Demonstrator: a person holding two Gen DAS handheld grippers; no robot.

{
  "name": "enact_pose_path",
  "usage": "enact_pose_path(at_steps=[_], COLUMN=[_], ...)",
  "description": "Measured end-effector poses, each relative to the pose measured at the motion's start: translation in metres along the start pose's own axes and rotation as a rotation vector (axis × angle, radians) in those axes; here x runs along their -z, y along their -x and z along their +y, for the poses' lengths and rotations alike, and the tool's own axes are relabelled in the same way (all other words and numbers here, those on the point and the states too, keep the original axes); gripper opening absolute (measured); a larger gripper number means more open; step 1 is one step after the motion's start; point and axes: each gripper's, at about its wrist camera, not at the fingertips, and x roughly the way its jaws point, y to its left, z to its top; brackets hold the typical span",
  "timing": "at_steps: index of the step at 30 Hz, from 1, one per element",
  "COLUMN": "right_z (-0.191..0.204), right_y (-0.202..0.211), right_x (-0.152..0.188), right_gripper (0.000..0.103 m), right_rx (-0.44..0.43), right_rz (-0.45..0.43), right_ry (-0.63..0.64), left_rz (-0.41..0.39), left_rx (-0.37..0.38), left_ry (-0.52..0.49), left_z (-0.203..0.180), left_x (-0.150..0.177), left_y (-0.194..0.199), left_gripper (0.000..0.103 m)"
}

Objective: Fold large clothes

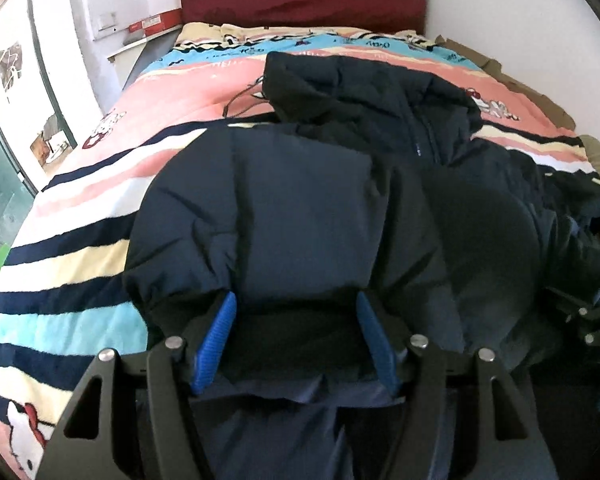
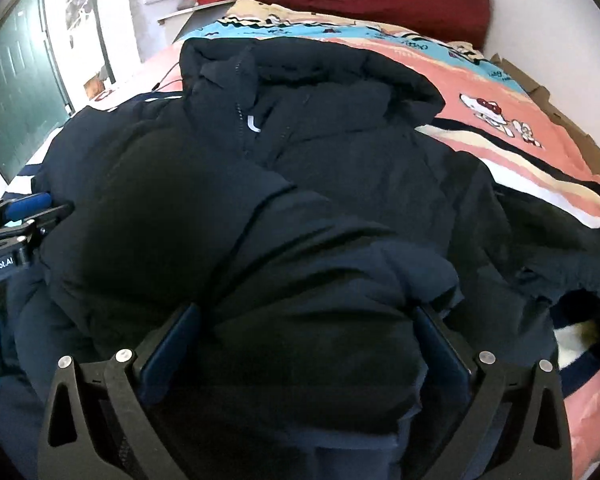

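Navy padding bulged between both tools: my left gripper [image 1: 296, 340] and right gripper [image 2: 306, 354] each pinched the jacket [image 1: 340, 200] hem, lying on the striped blanket [image 1: 60, 220]. I judged an even, level carry toward the collar best.
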Motion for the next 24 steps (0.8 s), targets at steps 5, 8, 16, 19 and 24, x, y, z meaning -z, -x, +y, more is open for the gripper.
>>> enact_pose_path(at_steps=[5,8,16,19,24], right_z=[-0.022,-0.046,-0.164,-0.227,-0.311], right_y=[0.029,0.052,0.087,0.097,0.102], right_x=[0.014,0.025,0.059,0.080,0.120], right_gripper=[0.102,0.102,0.102,0.102,0.102], right_rx=[0.010,0.023,0.193,0.278,0.357], right_rz=[-0.028,-0.066,-0.129,-0.156,-0.183], right_ry=[-0.066,-0.140,-0.463,-0.672,-0.989], left_rz=[-0.015,-0.022,-0.003,-0.002,0.021], left_rx=[-0.002,-0.007,-0.033,-0.033,-0.017], left_ry=[0.030,0.052,0.092,0.112,0.127], left_z=[0.003,0.008,0.029,0.036,0.042], left_x=[0.008,0.016,0.040,0.047,0.056], left_y=[0.024,0.039,0.059,0.061,0.054], left_gripper=[0.061,0.061,0.061,0.061,0.061])
